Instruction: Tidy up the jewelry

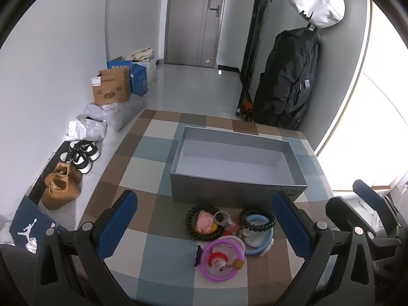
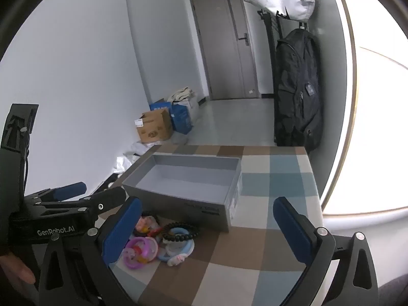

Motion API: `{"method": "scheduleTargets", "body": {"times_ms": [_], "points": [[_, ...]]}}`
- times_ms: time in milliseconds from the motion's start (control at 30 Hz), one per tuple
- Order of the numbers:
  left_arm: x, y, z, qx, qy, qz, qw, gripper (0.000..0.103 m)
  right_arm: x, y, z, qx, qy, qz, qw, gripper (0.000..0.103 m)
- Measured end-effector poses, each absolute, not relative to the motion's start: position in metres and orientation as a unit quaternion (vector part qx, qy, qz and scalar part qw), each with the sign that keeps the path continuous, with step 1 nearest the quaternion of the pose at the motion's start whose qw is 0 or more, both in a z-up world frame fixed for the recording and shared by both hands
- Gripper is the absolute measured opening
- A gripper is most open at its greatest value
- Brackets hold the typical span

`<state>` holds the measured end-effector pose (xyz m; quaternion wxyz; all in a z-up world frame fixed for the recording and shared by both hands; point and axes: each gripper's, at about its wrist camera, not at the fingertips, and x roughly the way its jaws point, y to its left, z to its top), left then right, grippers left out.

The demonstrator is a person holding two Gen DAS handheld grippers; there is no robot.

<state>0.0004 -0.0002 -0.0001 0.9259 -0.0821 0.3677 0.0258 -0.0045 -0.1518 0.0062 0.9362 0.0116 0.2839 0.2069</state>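
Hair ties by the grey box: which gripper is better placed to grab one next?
Left, probably. The left gripper is open with the hair ties centred between its fingers. The right gripper, also open, sees them off beside its left finger.

Open grey box (image 1: 237, 191) upright on checked cloth, empty inside, heap of coloured bracelets (image 1: 229, 234) lying just before it

Daylight pours in from a window (image 1: 369, 127) at the right of both frames, blown out to plain white with no detail. The walls and the table (image 1: 153, 242) are evenly and softly lit, with only faint shadows. Fisheye distortion bends straight lines toward the edges, and black vignette fills the corners. Focus is fairly sharp centrally, softer at the rim.
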Motion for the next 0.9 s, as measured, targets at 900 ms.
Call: {"method": "scheduleTargets", "body": {"times_ms": [900], "points": [[-0.0015, -0.0031, 0.0029, -0.086, 0.367, 0.021, 0.926, 0.102, 0.0025, -0.1574, 0.0076, 0.025, 0.294, 0.206, 0.933, 0.103]]}}
